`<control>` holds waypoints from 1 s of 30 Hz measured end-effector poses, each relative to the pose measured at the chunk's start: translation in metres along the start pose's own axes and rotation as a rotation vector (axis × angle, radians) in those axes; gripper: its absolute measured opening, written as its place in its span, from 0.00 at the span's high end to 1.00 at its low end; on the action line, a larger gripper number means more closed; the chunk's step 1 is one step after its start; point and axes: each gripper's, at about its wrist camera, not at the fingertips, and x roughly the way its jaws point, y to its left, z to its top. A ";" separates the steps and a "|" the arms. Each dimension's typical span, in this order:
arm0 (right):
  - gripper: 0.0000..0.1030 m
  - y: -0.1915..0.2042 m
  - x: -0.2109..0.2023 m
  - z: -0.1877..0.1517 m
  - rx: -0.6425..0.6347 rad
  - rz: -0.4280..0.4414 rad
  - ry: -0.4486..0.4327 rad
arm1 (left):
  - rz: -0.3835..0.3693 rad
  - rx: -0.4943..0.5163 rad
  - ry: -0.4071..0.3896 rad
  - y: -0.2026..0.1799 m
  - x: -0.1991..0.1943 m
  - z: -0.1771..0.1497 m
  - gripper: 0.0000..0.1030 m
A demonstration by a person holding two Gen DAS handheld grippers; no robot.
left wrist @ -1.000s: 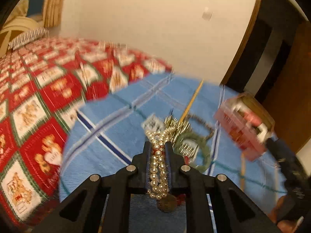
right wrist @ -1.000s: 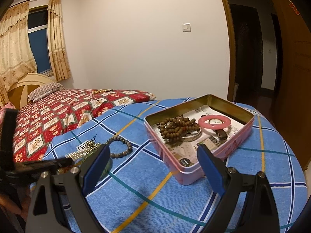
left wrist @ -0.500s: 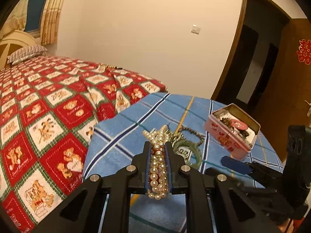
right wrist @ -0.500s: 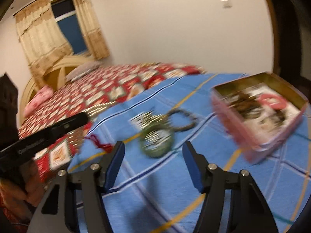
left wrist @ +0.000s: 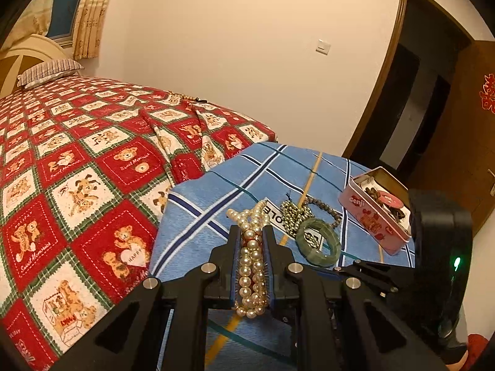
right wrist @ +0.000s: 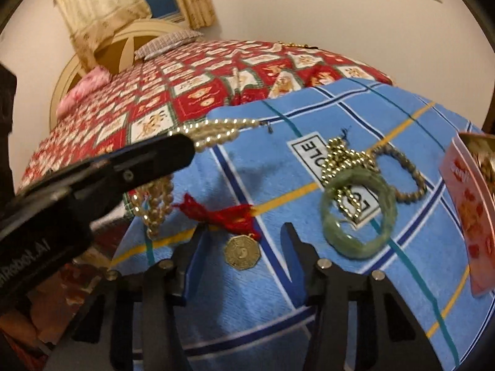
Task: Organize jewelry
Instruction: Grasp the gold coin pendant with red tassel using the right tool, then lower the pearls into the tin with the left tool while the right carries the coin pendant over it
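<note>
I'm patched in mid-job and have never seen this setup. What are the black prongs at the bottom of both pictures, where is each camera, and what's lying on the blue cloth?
There is no robot arm: a person holds a two-finger gripper in each hand, and each gripper has a fisheye camera looking forward along its fingers. The prongs are those fingers.

In the left wrist view, the left gripper is shut on a pearl necklace. In the right wrist view, the right gripper is closing, with a gold medallion on a red tassel hanging between its fingers; the pads do not yet press on it.

On the blue checked cloth lie a green bangle, a gold bead chain and a brown bead bracelet. A pink tin with jewelry already inside sits to the right.
</note>
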 end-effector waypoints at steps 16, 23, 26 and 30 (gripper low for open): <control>0.76 -0.046 -0.063 -0.022 0.122 -0.006 -0.198 | -0.033 0.018 -0.051 -0.015 -0.008 0.006 0.88; 0.76 -0.094 -0.099 -0.030 0.278 -0.071 -0.320 | -0.051 0.052 -0.038 -0.034 -0.003 0.004 0.88; 0.76 -0.105 -0.111 -0.031 0.318 -0.086 -0.363 | -0.064 0.056 -0.033 -0.042 0.000 0.003 0.88; 0.76 -0.115 -0.125 -0.031 0.341 -0.104 -0.408 | -0.080 0.072 -0.030 -0.057 0.004 0.003 0.88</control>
